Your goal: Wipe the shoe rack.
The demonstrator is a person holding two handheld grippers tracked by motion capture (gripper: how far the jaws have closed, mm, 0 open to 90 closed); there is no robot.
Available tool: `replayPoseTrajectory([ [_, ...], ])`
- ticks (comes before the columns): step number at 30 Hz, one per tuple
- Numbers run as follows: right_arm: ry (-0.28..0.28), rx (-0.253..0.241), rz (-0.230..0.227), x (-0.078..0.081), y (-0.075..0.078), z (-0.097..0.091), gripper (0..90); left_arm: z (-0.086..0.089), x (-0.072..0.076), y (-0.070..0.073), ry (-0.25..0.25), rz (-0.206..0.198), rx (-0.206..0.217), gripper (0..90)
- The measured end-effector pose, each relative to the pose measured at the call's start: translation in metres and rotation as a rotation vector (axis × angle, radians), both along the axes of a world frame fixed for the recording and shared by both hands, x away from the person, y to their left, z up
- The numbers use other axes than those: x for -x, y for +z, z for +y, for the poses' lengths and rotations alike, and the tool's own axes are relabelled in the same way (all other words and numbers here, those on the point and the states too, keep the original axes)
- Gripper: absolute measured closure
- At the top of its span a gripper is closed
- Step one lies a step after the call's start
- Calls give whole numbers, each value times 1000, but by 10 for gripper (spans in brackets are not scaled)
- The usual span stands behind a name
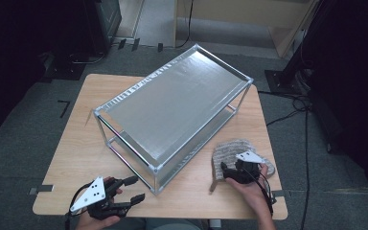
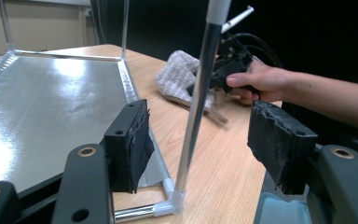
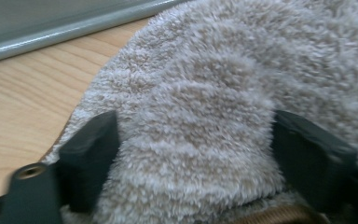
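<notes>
Fleecy beige-grey pile bulges between our right gripper's [image 3: 193, 154] jaws: that's the fuzzy hat [image 3: 242, 79], and a fold of it sits bunched from one black pad [image 3: 91, 154] to the other, the pads pressing into it on both sides. We've got it pinched. From the high view the hat [image 1: 235, 149] lies on the wooden table [image 1: 76, 143], spreading away beyond our right fingertips, with our right gripper [image 1: 231, 171] on its near edge. A thin tan strap [image 1: 214, 184] trails from the hat just beside those fingers. Past the hat, farther out from the fingertips, runs the lower rail of the metal shelf rack [image 1: 172, 103], close but apart from the fabric.

Over on the other side, our left gripper [image 1: 135, 188] hangs low above the table edge, jaws spread apart and nothing between them. In the left gripper view its two worn pads [image 2: 137, 144] stand wide, and the rack's corner post [image 2: 196, 100] rises in the gap just ahead of them, not touched. Beyond that post we see the hat [image 2: 179, 72] with the right hand [image 2: 261, 81] on it.
</notes>
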State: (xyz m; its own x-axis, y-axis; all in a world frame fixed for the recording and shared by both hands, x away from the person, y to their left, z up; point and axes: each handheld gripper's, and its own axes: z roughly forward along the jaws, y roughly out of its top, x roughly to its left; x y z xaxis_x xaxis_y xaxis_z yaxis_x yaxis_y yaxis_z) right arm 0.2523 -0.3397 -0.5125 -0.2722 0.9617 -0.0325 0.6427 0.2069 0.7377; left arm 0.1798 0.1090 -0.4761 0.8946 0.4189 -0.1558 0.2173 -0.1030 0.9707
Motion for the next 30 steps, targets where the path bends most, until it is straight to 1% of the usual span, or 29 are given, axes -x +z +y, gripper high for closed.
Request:
replayPoseTrajectory([
  [2, -8, 15, -5, -1, 0, 2, 320, -2, 1, 0, -6, 2, 1, 388],
  [3, -8, 15, -5, -1, 0, 2, 320, -3, 1, -1, -7, 3, 2, 388],
  [4, -16, 11, -6, -2, 0, 4, 363, -5, 2, -1, -14, 0, -3, 389],
  [5, -20, 17, -12, -3, 0, 5, 464, -6, 3, -1, -16, -5, -8, 389],
  [6, -20, 17, -12, -3, 0, 5, 464, -8, 4, -1, -20, -8, -10, 389],
  [7, -17, 17, -15, -3, 0, 6, 530, -11, 5, -1, -23, -10, -12, 390],
  [8, -13, 16, -21, -3, 0, 6, 595, -13, 5, -2, -26, -13, -18, 391],
  [9, -10, 16, -26, -4, 0, 7, 637, -16, 5, -2, -25, -13, -24, 392],
  [10, -12, 19, -33, -4, 0, 7, 671, -18, 5, -3, -18, -15, -38, 396],
  [11, -17, 11, -38, -5, 1, 8, 695, -22, 5, -4, -1, -21, -57, 402],
  [12, -21, 2, -49, -5, 2, 9, 716, -23, 5, -5, -1, -22, -62, 412],
  [13, -20, 2, -59, -5, 3, 10, 721, -26, 4, -5, 1, -24, -69, 415],
  [16, -2, -54, -117, -3, 12, 16, 731, -31, 2, -7, 40, -23, -93, 449],
  [17, 12, -69, -141, -2, 16, 20, 731, -33, 0, -8, 56, -19, -96, 484],
  [18, 26, -82, -168, -1, 21, 25, 731, -34, -1, -8, 56, -11, -91, 508],
  [20, 64, -104, -217, -1, 31, 37, 731, -38, -3, -9, 54, -11, -90, 531],
  [22, 107, -98, -264, -4, 41, 52, 729, -42, -4, -9, 47, -15, -97, 553],
  [23, 126, -102, -278, -7, 44, 61, 727, -43, -4, -9, 41, -19, -99, 562],
  [24, 151, -107, -283, -12, 46, 68, 725, -45, -4, -9, 39, -21, -102, 581],
  [25, 167, -108, -279, -18, 45, 76, 723, -47, -4, -8, 37, -26, -108, 606],
  [26, 167, -108, -279, -18, 45, 76, 723, -47, -4, -8, 37, -26, -108, 627],
  [27, 179, -101, -270, -25, 43, 84, 723, -50, -3, -8, 43, -36, -121, 627],
  [28, 209, -93, -233, -38, 35, 98, 722, -51, -3, -8, 51, -43, -130, 674],
  [29, 223, -66, -196, -43, 29, 106, 723, -51, -3, -7, 55, -45, -134, 704],
  [30, 229, -25, -169, -46, 23, 114, 724, -51, -4, -7, 55, -40, -131, 727],
])
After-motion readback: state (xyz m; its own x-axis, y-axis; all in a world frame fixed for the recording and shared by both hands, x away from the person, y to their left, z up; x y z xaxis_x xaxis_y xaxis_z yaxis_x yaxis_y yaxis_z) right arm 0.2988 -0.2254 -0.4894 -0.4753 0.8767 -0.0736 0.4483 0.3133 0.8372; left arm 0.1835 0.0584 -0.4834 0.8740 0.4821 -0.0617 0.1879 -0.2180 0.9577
